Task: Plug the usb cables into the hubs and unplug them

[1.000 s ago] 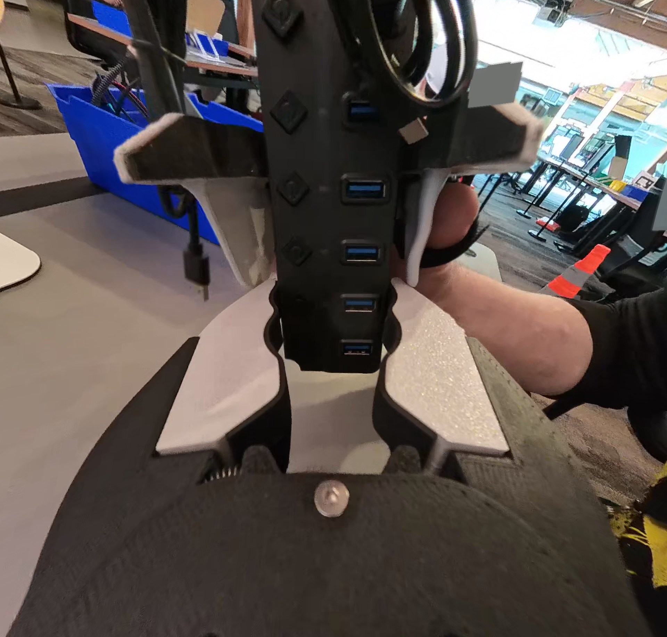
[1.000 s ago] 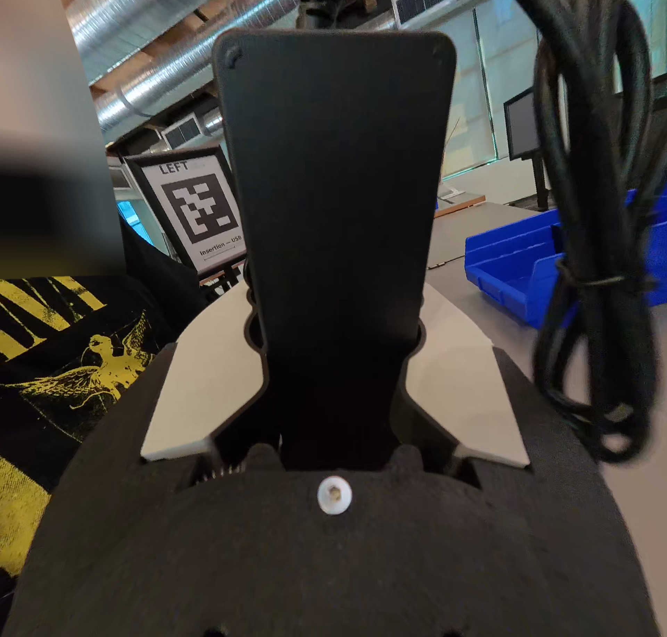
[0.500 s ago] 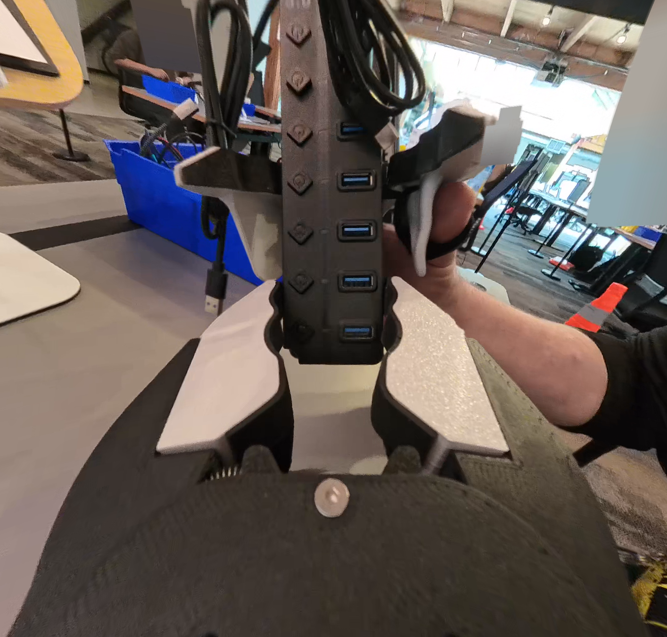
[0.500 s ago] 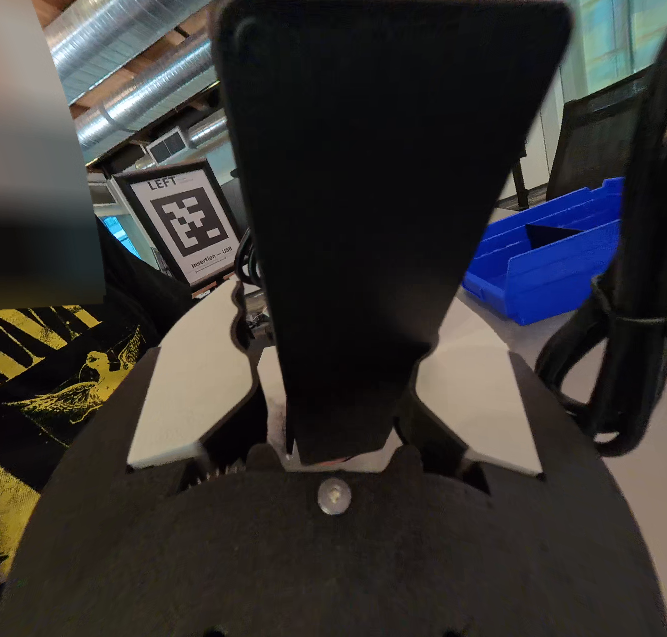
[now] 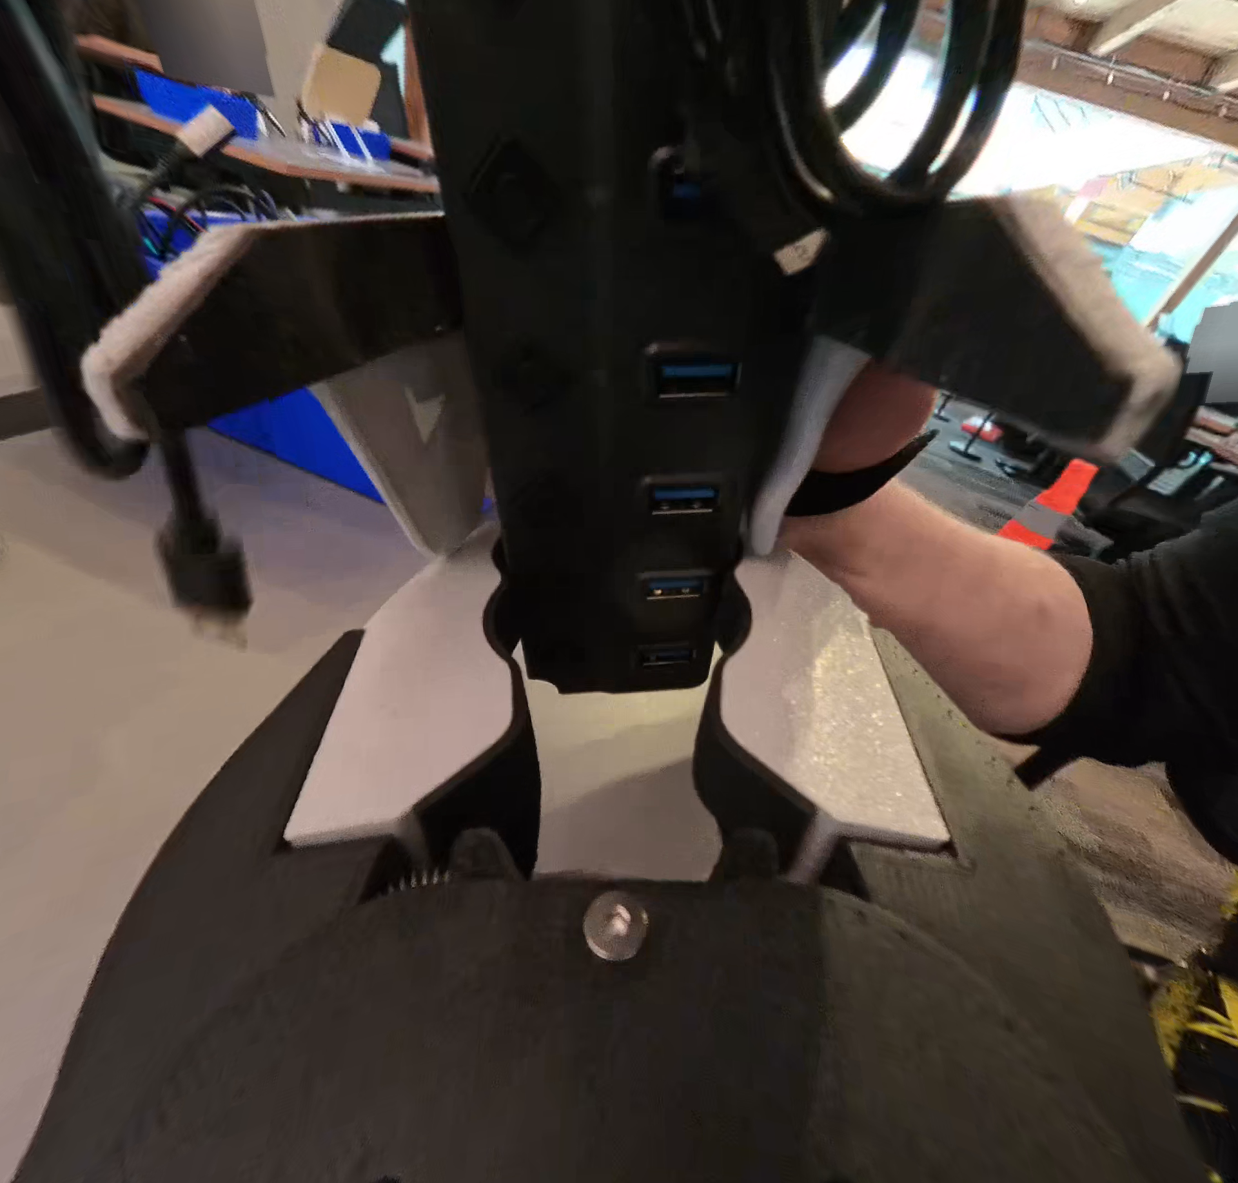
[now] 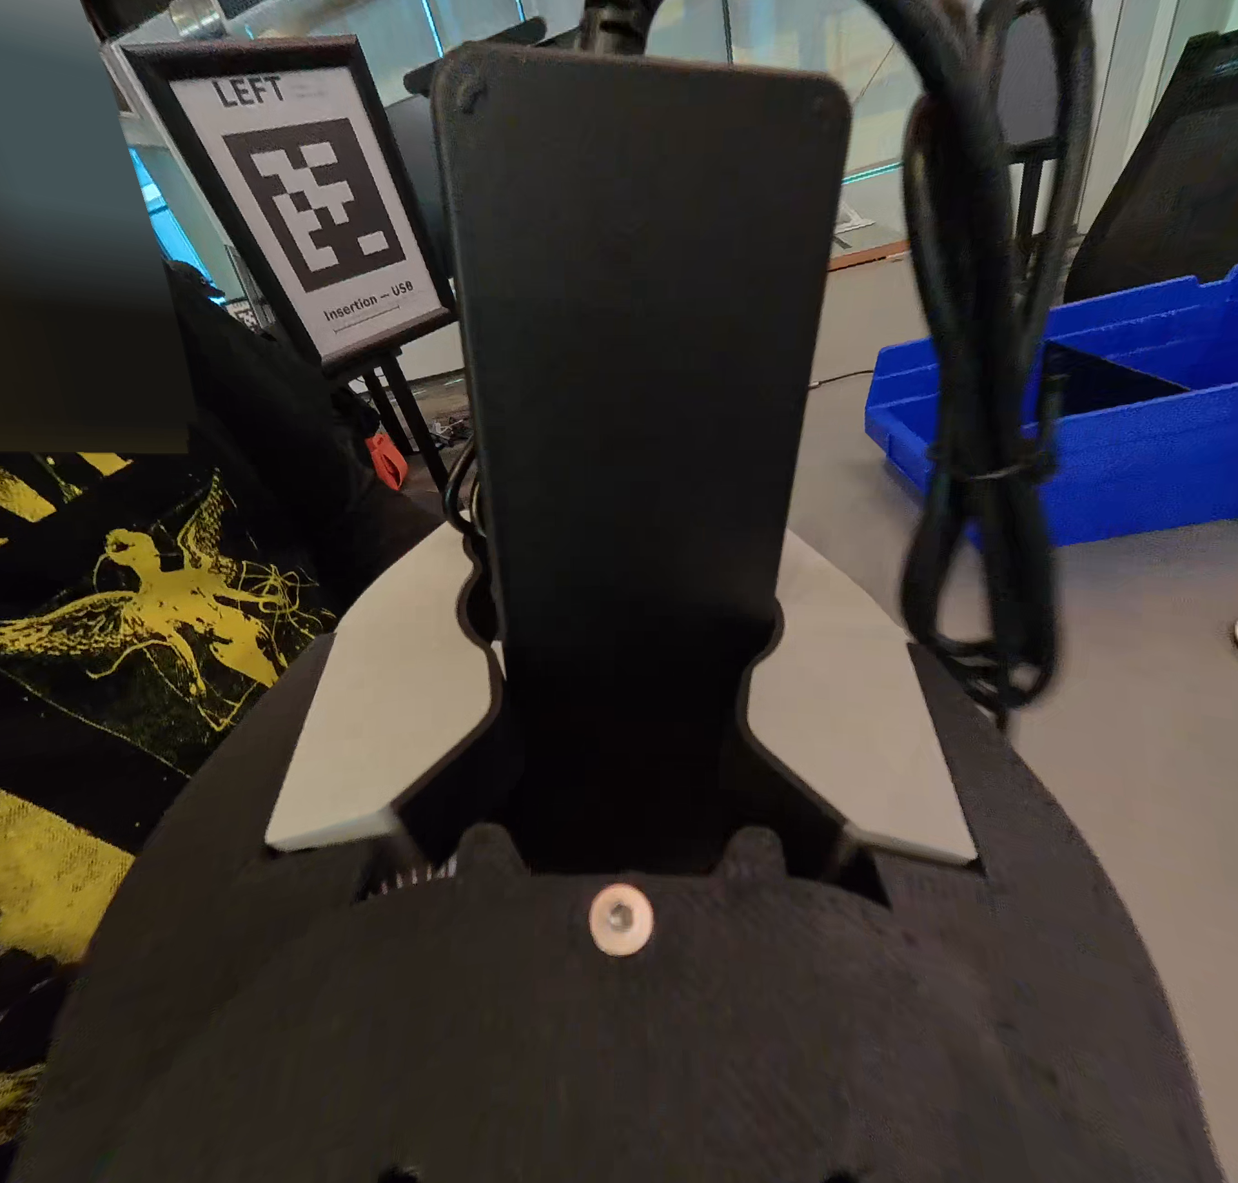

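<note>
Hub: black USB hub (image 5: pixel 603 414) is hanging upright in the air above the grey table (image 5: pixel 100 715), with both grippers gripping it from opposite faces.
Left gripper: left gripper (image 5: pixel 613 605) is clamping the hub's lower end, its fingers (image 5: pixel 797 668) pressing on the two narrow sides beside the lowest blue ports (image 5: pixel 676 587).
Right gripper: right gripper (image 6: pixel 620 605) is closing on the hub's (image 6: pixel 636 313) plain back, its fingers (image 6: pixel 415 648) hugging the body on either edge; in the left wrist view it is appearing behind the hub, held by a hand (image 5: pixel 877 454).
Handling: hub is looking rigid, smooth and fairly light, so the narrow sides are probably the safest hold, keeping the port face free; the plastic may be slipping if squeezed loosely.
Cables: bundled black cable (image 6: pixel 978 380) is dangling limp beside the hub and will likely be swinging; taking it by the stiff plug (image 5: pixel 201 568) looks wiser than by the cord.
Left view only: port face, loose plug, orange cone (image 5: pixel 1052 514).
Right view only: blank back, cable tie, framed sign (image 6: pixel 295 193).
Bin: blue bin (image 6: pixel 1139 427) is sitting on the table behind.
</note>
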{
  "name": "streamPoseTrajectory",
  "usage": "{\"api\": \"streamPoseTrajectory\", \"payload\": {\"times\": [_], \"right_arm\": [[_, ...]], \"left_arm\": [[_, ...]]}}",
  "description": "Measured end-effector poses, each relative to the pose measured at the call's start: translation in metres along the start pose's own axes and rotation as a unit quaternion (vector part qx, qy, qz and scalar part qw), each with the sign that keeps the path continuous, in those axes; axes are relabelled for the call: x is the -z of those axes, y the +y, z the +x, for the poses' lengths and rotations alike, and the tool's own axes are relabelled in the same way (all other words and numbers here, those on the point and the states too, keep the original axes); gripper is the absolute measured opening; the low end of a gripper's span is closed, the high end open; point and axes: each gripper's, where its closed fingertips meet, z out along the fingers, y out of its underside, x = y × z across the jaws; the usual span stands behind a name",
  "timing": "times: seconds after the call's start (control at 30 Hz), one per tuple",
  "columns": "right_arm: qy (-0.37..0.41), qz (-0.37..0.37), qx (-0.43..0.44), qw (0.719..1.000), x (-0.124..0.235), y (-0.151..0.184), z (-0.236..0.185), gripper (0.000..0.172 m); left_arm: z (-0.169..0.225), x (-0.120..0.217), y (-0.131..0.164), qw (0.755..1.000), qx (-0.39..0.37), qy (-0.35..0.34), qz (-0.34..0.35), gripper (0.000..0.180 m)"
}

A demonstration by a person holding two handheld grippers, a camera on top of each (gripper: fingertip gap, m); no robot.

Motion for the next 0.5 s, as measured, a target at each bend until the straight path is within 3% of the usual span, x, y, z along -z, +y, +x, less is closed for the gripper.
{"api": "streamPoseTrajectory", "payload": {"times": [0.2, 0.33, 0.5], "right_arm": [[0.016, -0.001, 0.004, 1.0, 0.004, -0.007, 0.001, 0.079], [0.014, -0.019, 0.013, 1.0, 0.011, -0.003, 0.0, 0.066], [0.001, -0.054, 0.002, 0.999, 0.01, 0.008, -0.003, 0.066]], "left_arm": [[-0.001, 0.002, -0.009, 0.999, -0.008, -0.008, 0.04, 0.056], [0.002, 0.0, -0.004, 1.0, -0.021, 0.008, 0.013, 0.057], [0.003, 0.001, 0.005, 0.998, -0.038, 0.022, -0.048, 0.056]]}}
